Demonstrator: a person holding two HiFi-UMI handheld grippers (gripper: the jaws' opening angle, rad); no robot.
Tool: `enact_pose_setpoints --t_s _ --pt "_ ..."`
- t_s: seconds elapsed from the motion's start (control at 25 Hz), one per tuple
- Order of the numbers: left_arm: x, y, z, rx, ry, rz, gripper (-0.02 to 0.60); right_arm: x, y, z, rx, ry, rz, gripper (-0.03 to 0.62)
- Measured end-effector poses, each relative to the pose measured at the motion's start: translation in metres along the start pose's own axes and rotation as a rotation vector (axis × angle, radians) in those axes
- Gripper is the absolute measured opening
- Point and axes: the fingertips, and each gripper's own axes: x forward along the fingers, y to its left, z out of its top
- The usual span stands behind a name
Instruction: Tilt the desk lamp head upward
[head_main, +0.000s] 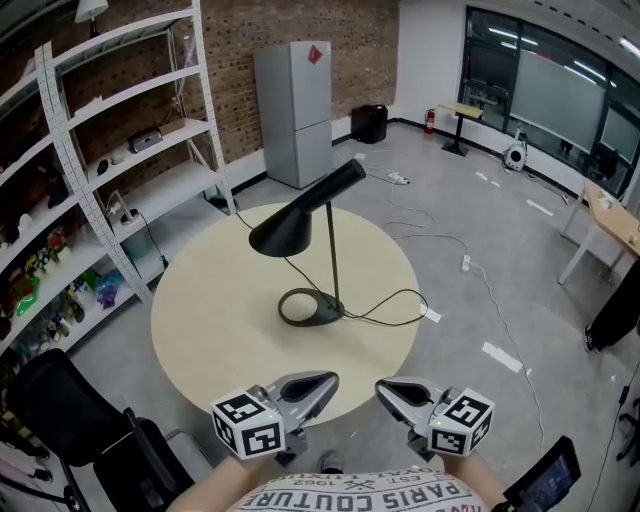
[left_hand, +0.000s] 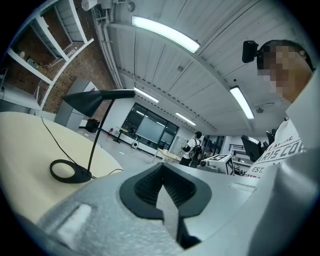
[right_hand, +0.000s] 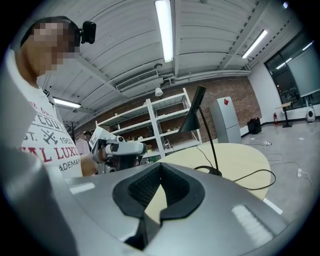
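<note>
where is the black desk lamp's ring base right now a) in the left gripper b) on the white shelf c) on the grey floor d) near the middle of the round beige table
d: the black ring-shaped lamp base sits flat on the round beige table, near its middle.

Bare tabletop (head_main: 215, 300) before lamp (head_main: 288, 229)

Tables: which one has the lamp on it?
The round cream table; the black lamp stands on it. The rectangular table at the right has none.
</note>
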Motion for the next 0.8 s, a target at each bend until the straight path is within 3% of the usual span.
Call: enact_pose_setpoints --t_s 0.36,0.8 --pt "0.005 0.09 0.048 0.008 -0.042 0.007 0.0 0.078 -0.05 0.034 -0.037 0.0 -0.016 0.005" --pt "-0.01 0.135 0.061 -0.03 -0.108 0.045 0.0 0.103 -0.076 0.028 -0.06 0.045 -0.044 0.005"
